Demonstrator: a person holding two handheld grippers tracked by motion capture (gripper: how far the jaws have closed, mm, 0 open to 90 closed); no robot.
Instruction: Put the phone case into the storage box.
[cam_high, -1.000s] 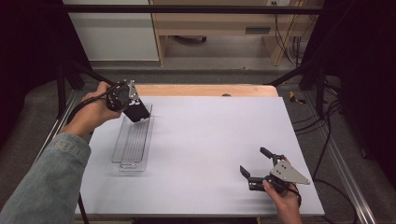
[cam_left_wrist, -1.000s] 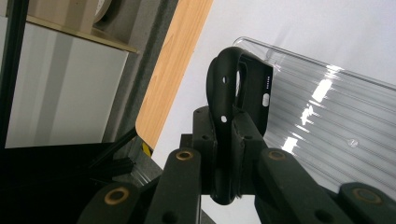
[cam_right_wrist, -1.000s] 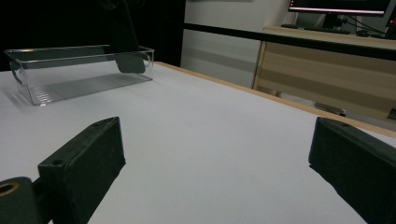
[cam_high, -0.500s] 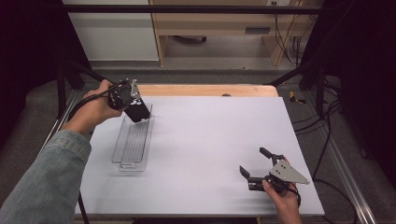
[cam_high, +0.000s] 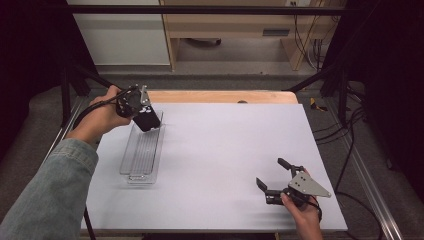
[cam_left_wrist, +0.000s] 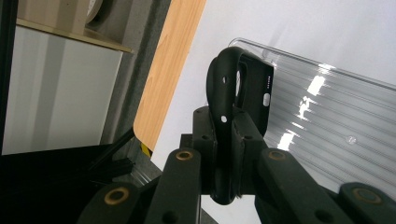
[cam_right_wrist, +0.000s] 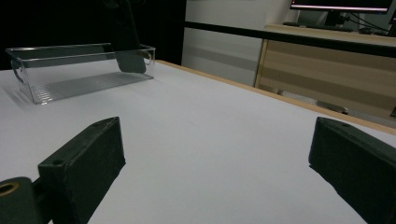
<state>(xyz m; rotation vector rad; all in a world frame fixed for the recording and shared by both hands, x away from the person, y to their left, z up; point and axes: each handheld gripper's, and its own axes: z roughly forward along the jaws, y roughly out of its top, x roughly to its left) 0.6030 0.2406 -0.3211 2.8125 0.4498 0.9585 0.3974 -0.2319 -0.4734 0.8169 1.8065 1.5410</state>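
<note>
My left gripper (cam_high: 142, 116) is shut on a black phone case (cam_high: 150, 121) and holds it tilted over the far end of a clear ribbed plastic tray (cam_high: 142, 155) at the table's left. In the left gripper view the jaws (cam_left_wrist: 229, 130) clamp the phone case (cam_left_wrist: 254, 88) by its edge, with the tray (cam_left_wrist: 336, 116) just behind it. My right gripper (cam_high: 271, 172) rests near the table's front right edge, open with nothing between its jaws. In the right gripper view the gripper (cam_right_wrist: 215, 154) faces the distant tray (cam_right_wrist: 70, 70), where the dark case (cam_right_wrist: 127, 44) dips into it.
The white tabletop (cam_high: 230, 145) has a wooden strip (cam_high: 220, 96) along its far edge. Black frame bars (cam_high: 200, 10) stand around the table, with cables (cam_high: 350, 145) on the floor at the right. A wooden bench (cam_right_wrist: 327, 70) lies beyond the table.
</note>
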